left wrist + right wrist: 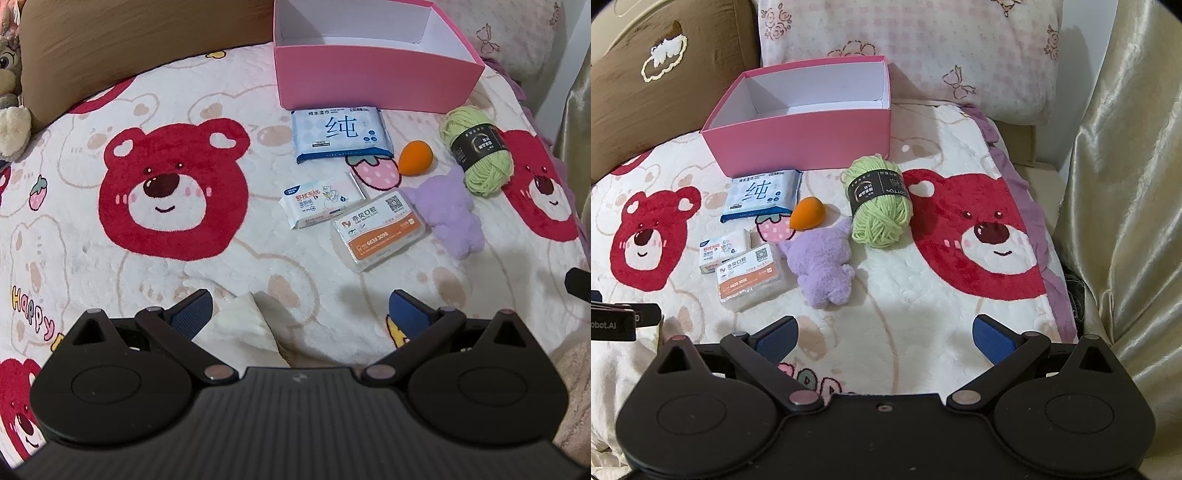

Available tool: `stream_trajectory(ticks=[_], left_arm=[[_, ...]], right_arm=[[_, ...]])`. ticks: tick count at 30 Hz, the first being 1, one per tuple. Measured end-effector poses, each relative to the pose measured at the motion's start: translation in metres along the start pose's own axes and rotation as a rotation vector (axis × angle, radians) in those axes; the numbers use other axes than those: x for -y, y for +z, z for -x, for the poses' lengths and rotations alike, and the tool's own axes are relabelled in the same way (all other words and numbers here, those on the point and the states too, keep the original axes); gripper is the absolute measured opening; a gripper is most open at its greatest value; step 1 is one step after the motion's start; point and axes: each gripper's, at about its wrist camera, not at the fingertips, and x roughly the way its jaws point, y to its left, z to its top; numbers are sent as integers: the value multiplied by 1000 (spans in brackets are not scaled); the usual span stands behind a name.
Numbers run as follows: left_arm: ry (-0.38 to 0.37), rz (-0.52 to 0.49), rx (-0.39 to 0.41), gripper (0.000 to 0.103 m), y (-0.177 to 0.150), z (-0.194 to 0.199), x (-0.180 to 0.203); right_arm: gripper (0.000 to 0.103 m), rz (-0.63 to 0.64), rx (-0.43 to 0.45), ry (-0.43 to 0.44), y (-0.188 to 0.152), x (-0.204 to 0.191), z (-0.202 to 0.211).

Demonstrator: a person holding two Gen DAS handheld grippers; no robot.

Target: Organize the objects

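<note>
Both tongs held spread and empty over the bed's near edge, left tongs (301, 314), right tongs (884, 338), pink box (809, 147) seen open toward the head edge, green yarn (881, 206) and purple plush (822, 267) laid apart before it.

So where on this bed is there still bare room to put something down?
The pink box is empty inside. The blanket is bare between the purple plush and the right gripper, and over the red bear face right of the green yarn. It's crowded just before the box: wipes packs, orange sponge, plastic case sit close together.
</note>
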Motion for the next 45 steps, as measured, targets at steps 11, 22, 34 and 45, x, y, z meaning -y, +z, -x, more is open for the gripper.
stream_trajectory(ticks=[11,22,34,45], left_arm=[[-13,-3,3,103,0,4,2],[-14,-8,11,103,0,10,2],[-11,-116,47,103,19,26,6],[-91,-58,34,103,23,16,-15]], right_arm=[[102,9,0,-3,-2,2,0],[102,23,-2,28,-2,1,3],[102,188,253,165,9,-4,38],[101,315,312,187,27,-19,18]])
